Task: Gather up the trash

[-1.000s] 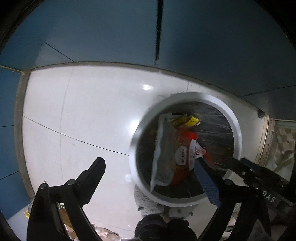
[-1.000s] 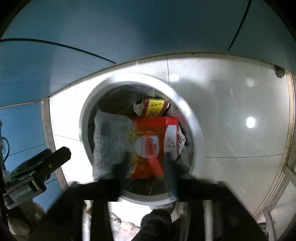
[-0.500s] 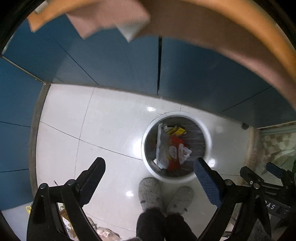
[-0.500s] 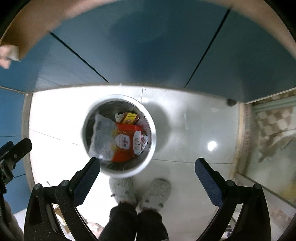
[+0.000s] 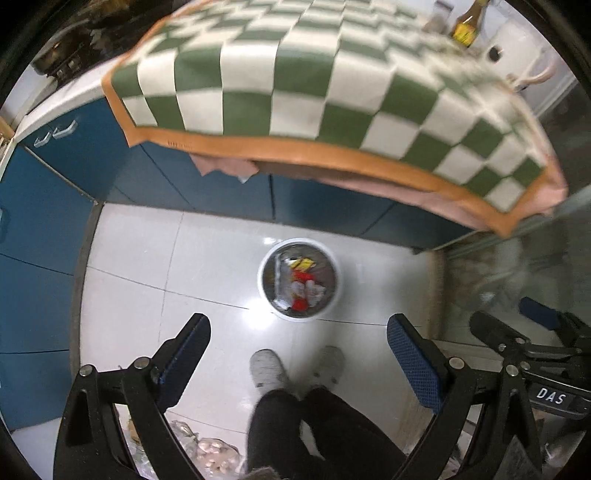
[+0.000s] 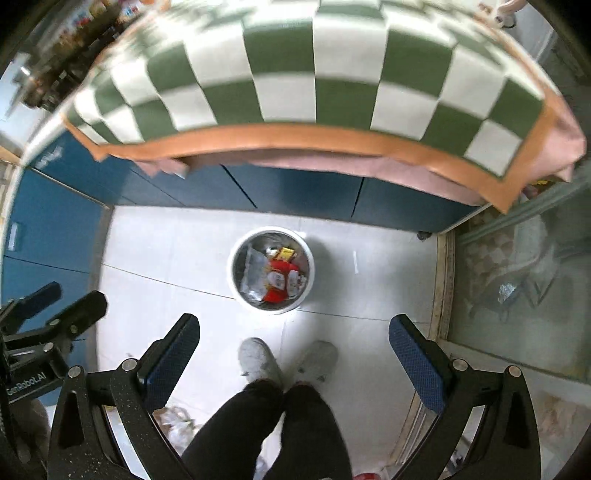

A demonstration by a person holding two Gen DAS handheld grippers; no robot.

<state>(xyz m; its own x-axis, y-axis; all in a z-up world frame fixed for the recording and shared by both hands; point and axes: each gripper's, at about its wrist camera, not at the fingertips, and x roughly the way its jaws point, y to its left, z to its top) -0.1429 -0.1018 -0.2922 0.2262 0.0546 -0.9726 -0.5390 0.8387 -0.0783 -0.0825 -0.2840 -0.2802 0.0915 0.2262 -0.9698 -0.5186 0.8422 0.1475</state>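
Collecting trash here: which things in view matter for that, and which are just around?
Job:
round white trash bin
red snack wrapper inside
clear plastic bag inside
yellow packet inside

Just around:
green-and-white checkered tablecloth
blue cabinet doors
brown bottle

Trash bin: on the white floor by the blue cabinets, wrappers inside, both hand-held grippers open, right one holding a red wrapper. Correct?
Not quite. The right hand-held gripper holds nothing: the right wrist view shows its jaws wide apart with only floor and feet between them. The red wrapper lies in the trash bin. The rest stands: blue cabinets behind, left hand-held gripper open too.
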